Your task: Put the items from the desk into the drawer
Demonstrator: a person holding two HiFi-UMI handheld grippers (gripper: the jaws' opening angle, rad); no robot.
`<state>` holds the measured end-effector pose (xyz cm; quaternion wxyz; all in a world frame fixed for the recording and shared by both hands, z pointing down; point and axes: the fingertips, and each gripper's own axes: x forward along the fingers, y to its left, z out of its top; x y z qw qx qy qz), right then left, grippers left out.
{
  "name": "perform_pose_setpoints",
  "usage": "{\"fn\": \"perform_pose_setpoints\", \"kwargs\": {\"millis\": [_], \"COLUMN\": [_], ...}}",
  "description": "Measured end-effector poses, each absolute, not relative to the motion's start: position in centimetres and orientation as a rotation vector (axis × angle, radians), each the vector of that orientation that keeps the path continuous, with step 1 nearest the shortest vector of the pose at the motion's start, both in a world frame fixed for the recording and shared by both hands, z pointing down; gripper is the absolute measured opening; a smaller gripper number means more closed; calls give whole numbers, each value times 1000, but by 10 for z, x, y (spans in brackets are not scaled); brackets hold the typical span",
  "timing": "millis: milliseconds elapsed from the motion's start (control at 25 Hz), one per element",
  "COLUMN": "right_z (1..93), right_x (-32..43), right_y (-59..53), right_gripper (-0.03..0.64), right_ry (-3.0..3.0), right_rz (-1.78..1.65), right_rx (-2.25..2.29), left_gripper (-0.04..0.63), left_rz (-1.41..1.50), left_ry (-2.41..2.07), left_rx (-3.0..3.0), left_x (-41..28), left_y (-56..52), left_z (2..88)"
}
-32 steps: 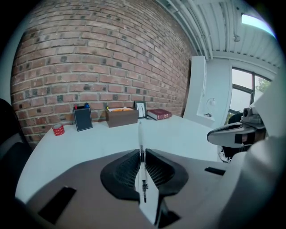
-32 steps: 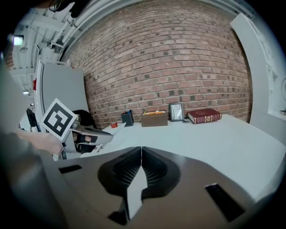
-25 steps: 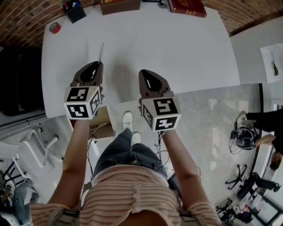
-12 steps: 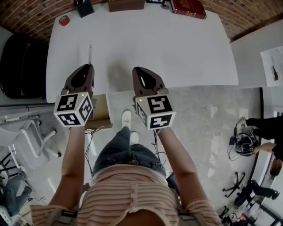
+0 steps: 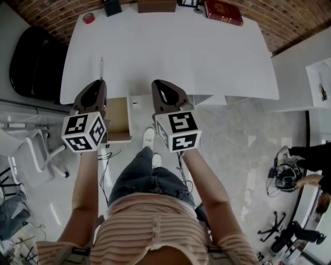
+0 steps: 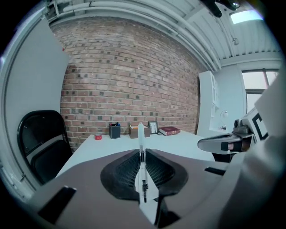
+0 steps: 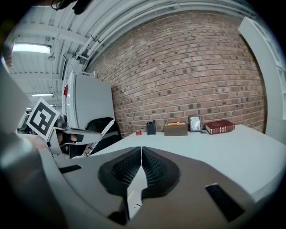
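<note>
My left gripper [image 5: 100, 83] is shut on a thin white pen [image 5: 101, 67], which sticks out forward over the front edge of the white desk [image 5: 207, 57]. In the left gripper view the pen [image 6: 141, 147] runs between the closed jaws of that gripper [image 6: 142, 153]. Under the desk edge, just right of the left gripper, an open drawer [image 5: 118, 119] shows its tan inside. My right gripper [image 5: 156, 84] is at the desk's front edge, shut with nothing in it [image 7: 141, 148].
Along the desk's far edge stand a red tape roll [image 5: 89, 18], a dark pen holder [image 5: 111, 6], a brown box [image 5: 156, 5], a small picture frame [image 7: 194, 123] and a red book [image 5: 223, 11]. A black chair [image 5: 36, 62] is left of the desk.
Both grippers have drawn back from over the desk to its front edge, the pen still held in the left. More of the open drawer shows beneath.
</note>
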<state>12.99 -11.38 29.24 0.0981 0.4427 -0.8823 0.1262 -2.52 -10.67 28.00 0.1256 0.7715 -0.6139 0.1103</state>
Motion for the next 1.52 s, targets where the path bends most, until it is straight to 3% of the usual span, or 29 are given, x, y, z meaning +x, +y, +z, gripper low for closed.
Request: {"fn": "perform_pose_setpoints", "kwargs": {"millis": [760,1520], "right_z": [300,367], "right_x": [114,-13], "right_y": [-26,9], "right_gripper": [18,17], "right_ry": [-2663,-2504], "right_rz": [400,501], "right_rx": [1156,1134], "left_gripper": [48,48], "left_rz": [356,386], "left_ry": [-1890,-1654], "left_rx": [2104,1975], "left_x": [-46,-151], "left_y": [-5,38], "left_z": [293,399]}}
